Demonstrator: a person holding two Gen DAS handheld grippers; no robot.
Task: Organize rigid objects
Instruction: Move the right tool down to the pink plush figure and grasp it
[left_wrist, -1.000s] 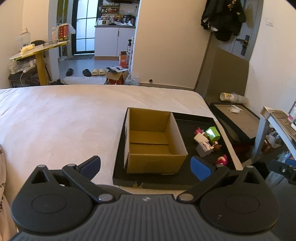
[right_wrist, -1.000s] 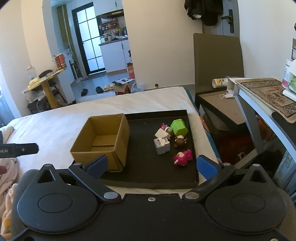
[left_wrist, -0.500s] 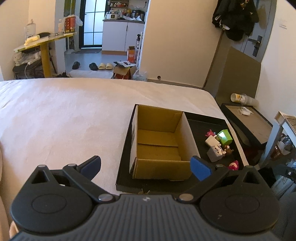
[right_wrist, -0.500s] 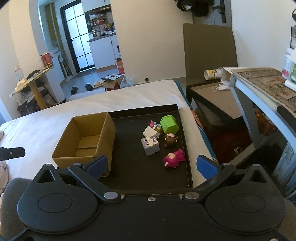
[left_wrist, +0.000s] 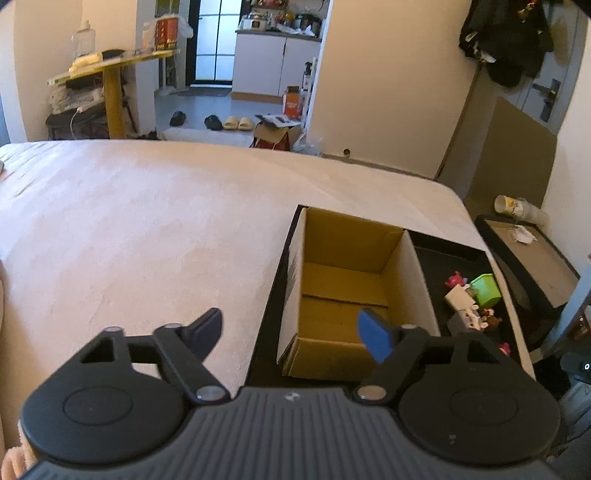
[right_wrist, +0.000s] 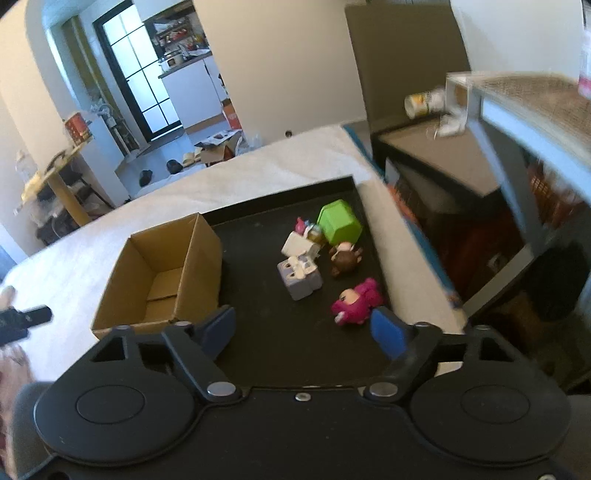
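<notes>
- The left claw (left_wrist: 291, 332) hangs released above the bed (left_wrist: 147, 229), its blue-tipped fingers (left_wrist: 373, 334) spread wide with nothing between them; the right-hand tip shows over the near part of the cardboard box (left_wrist: 347, 291).
- The right claw (right_wrist: 304, 328) is likewise spread apart and grips nothing — it hovers over the near part of the black tray (right_wrist: 273, 332).
- The black tray lies on the pale bed cover, near the bed's right edge.
- The cardboard box stands upright on the left part of the tray, flaps open; its brown floor is bare in both views.
- The toys sit in a loose cluster on the right part of the tray, apart from the box:
  - a green block (right_wrist: 340, 227) lies farthest back, tilted on its side;
  - a white cube (right_wrist: 297, 245) leans just in front of it, with a small pink piece (right_wrist: 300, 224) behind it;
  - a grey cube (right_wrist: 300, 277) sits nearer, touching or nearly touching the white one;
  - a brown figure (right_wrist: 343, 258) lies just to the right of the two cubes;
  - a pink figure (right_wrist: 356, 301) lies nearest the right claw, just beyond its right fingertip.
- In the left wrist view the same cluster shows at the far right, partly hidden behind the claw's arm — the green block (left_wrist: 485, 290) and white cube (left_wrist: 460, 297) are clear.
</notes>
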